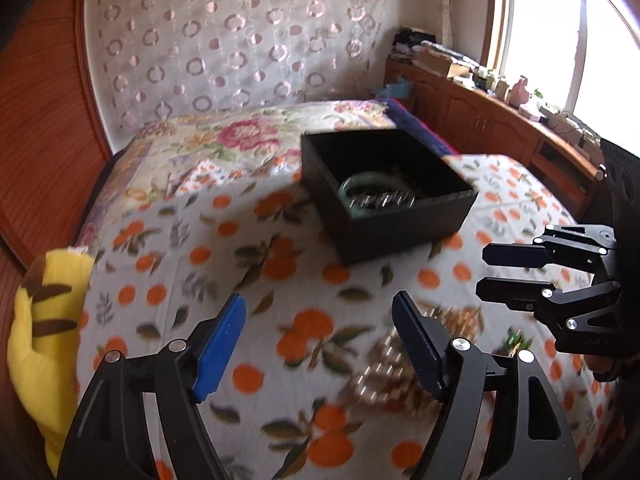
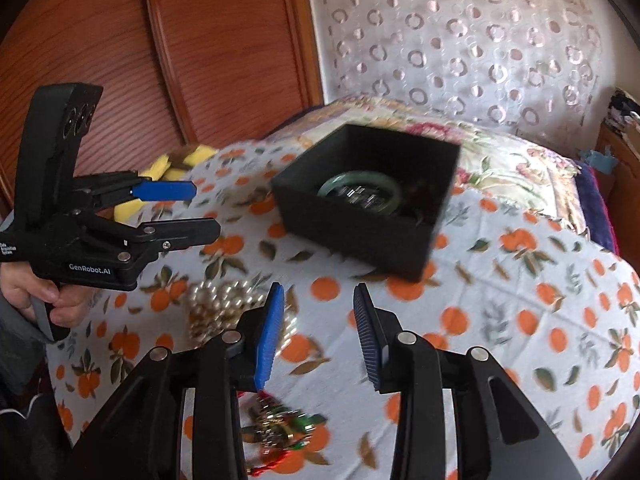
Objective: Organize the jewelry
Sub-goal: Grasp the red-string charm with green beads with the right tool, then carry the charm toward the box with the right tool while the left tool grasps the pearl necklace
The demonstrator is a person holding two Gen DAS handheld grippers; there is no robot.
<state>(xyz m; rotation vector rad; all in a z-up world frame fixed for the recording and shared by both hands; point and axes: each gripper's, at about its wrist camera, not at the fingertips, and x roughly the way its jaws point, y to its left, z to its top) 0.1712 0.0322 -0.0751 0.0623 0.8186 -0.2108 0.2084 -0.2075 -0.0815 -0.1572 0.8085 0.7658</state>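
Note:
A black open box (image 1: 400, 216) (image 2: 360, 220) sits on the bed and holds a green jade bangle (image 1: 360, 188) (image 2: 360, 180) and a silver chain bracelet (image 1: 380, 200) (image 2: 360, 196). A pearl bead strand (image 1: 384, 368) (image 2: 224, 300) lies on the orange-print blanket in front of the box. A red, green and gold trinket (image 2: 280, 428) (image 1: 514, 342) lies near the right gripper. My left gripper (image 1: 320, 344) (image 2: 202, 212) is open and empty above the blanket. My right gripper (image 2: 320, 332) (image 1: 486, 272) is open and empty.
A yellow plush toy (image 1: 40, 340) (image 2: 180, 160) lies at the bed's left edge. An orange-print blanket (image 1: 240, 264) covers the bed. A wooden wall panel (image 2: 160, 40) stands behind. A wooden cabinet (image 1: 500, 120) with clutter stands under the window.

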